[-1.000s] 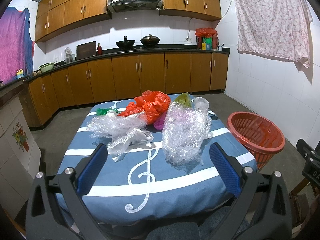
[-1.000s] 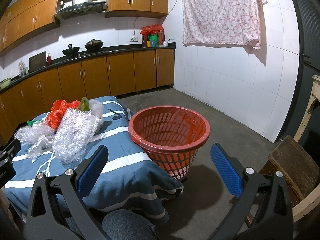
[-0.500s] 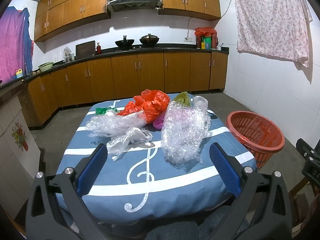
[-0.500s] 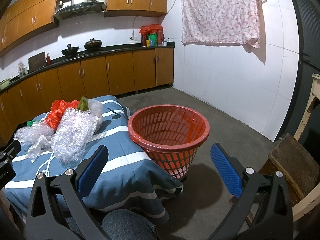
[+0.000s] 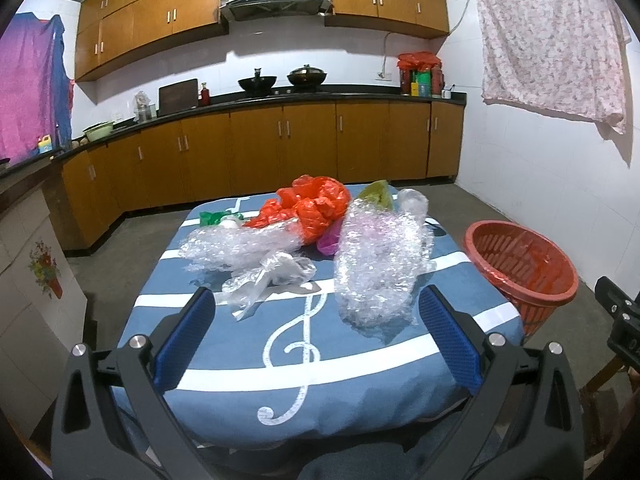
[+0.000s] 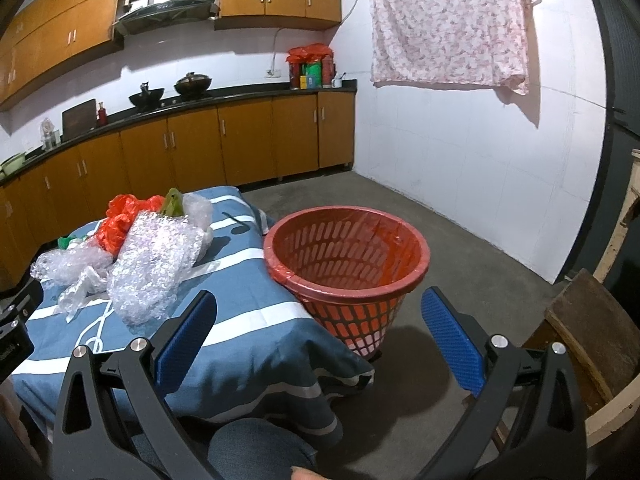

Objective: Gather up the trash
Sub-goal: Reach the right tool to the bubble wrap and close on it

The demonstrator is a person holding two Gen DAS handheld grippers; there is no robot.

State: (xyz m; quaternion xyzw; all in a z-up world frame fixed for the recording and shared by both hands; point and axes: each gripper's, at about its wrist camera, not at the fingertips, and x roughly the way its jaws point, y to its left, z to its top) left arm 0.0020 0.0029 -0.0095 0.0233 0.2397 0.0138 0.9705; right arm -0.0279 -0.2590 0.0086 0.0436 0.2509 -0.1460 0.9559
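1. The left gripper (image 5: pixel 316 336) hangs low over the near edge of the table (image 5: pixel 360 396), its blue-padded fingers (image 5: pixel 188 336) spread wide apart with nothing between them.
2. The table wears a blue cloth with white stripes and a white treble clef (image 5: pixel 298 344); the trash is heaped on its far half.
3. Toward the far left corner sits a small green scrap (image 5: pixel 212 217), with a small white thing just beside it.
4. In front of that, a long crumpled sheet of clear bubble wrap (image 5: pixel 236 246) lies across the left half, and a twisted clear plastic bag (image 5: pixel 268 280) rests against its near side.
5. At the middle of the far edge an orange-red plastic bag (image 5: pixel 316 204) is bunched up, touching the long sheet; a bit of magenta plastic (image 5: pixel 328 240) peeks out beneath it.
6. On the right half a big wad of bubble wrap (image 5: pixel 380 264) runs from near the centre toward the far right corner, where an olive-green wrapper (image 5: pixel 376 196) and a clear plastic bag (image 5: pixel 412 202) lie against it.
7. A red slotted basket (image 6: pixel 348 272) with a red liner stands on the floor, just off the table's right edge, upright; nothing shows inside it but the liner.
8. The right gripper (image 6: pixel 318 336) is held in front of the basket, fingers (image 6: pixel 450 338) wide apart and empty.
9. A worn wooden stool (image 6: pixel 592 328) stands at the far right.
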